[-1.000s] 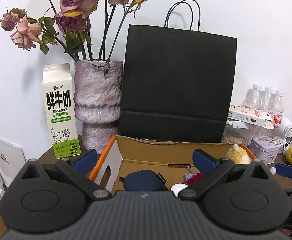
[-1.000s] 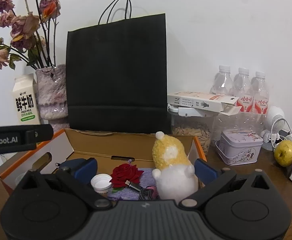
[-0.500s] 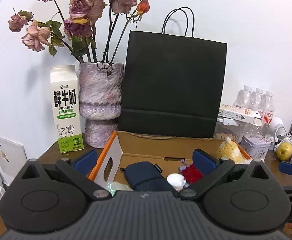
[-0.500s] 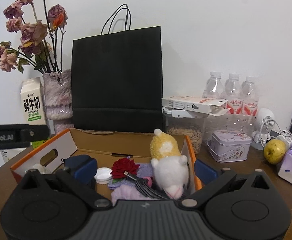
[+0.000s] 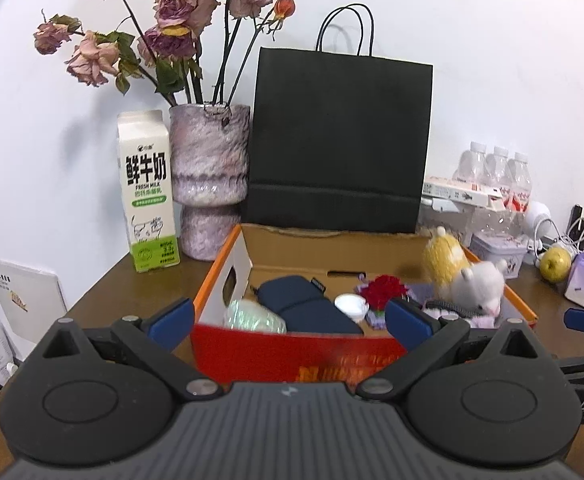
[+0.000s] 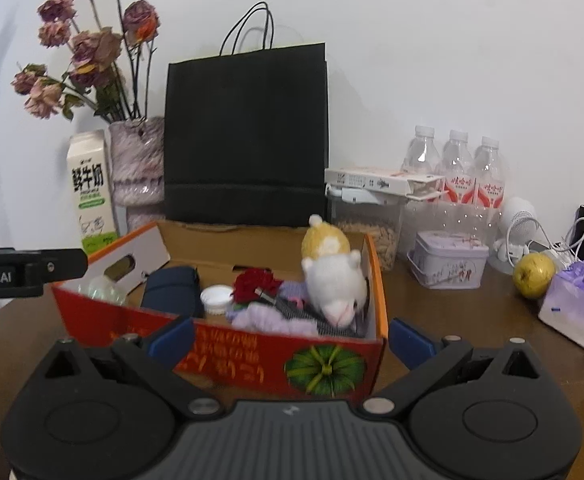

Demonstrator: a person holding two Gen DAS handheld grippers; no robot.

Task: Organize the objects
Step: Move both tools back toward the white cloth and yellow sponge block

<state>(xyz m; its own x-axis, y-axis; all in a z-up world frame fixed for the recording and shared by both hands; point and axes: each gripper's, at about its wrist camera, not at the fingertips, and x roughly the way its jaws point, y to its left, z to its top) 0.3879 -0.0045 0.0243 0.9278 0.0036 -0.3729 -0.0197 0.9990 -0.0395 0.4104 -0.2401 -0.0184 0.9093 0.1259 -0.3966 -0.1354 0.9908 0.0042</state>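
Between both pairs of spread, empty jaws the cardboard box point(image 5: 300, 350) is framed, its pumpkin print point(image 6: 324, 365) being shown by the right wrist view only.

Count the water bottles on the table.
3 bottles, side by side at the back right behind the carton: left, middle, right. More could be hidden behind.
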